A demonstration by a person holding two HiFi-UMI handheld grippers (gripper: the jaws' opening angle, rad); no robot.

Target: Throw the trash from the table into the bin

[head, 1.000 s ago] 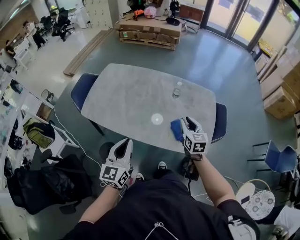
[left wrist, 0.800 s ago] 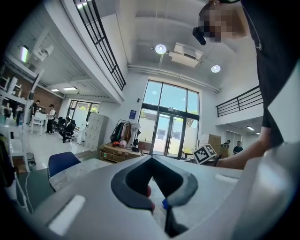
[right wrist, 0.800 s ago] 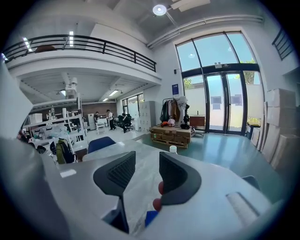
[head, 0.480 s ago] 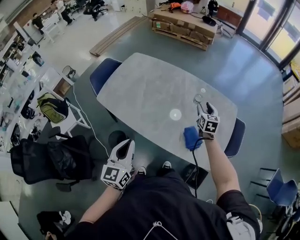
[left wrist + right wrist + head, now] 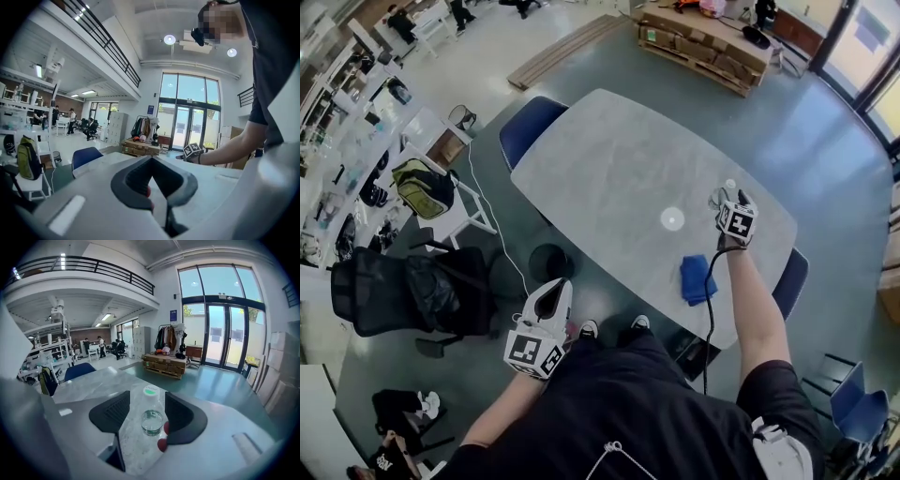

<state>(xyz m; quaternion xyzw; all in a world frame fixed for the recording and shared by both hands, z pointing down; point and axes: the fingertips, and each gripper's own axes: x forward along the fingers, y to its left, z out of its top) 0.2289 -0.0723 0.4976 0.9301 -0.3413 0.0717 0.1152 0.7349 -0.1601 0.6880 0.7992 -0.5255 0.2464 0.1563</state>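
A small clear water bottle [image 5: 152, 420] with a white and green cap stands upright on the grey table [image 5: 609, 169], near its far right edge. My right gripper [image 5: 147, 398] is open with the bottle between its jaws, a gap showing on each side; the jaws have just been opening. In the head view that gripper [image 5: 728, 198] reaches the bottle [image 5: 717, 198]. A blue cloth [image 5: 697, 278] lies on the table behind it. A flat white round piece [image 5: 672, 218] lies mid-table. My left gripper [image 5: 546, 298] hangs below the table's near edge, shut and empty. A dark round bin [image 5: 551, 262] stands on the floor there.
Blue chairs [image 5: 528, 128] stand at the table's left end and at its right side [image 5: 789, 281]. A black office chair [image 5: 403, 295] and a bag [image 5: 424, 187] sit on the floor to the left. Wooden pallets with boxes [image 5: 717, 52] lie beyond the table.
My right gripper has let go of the blue cloth, left it on the table, and moved forward across the table to the bottle. The left gripper has barely moved.
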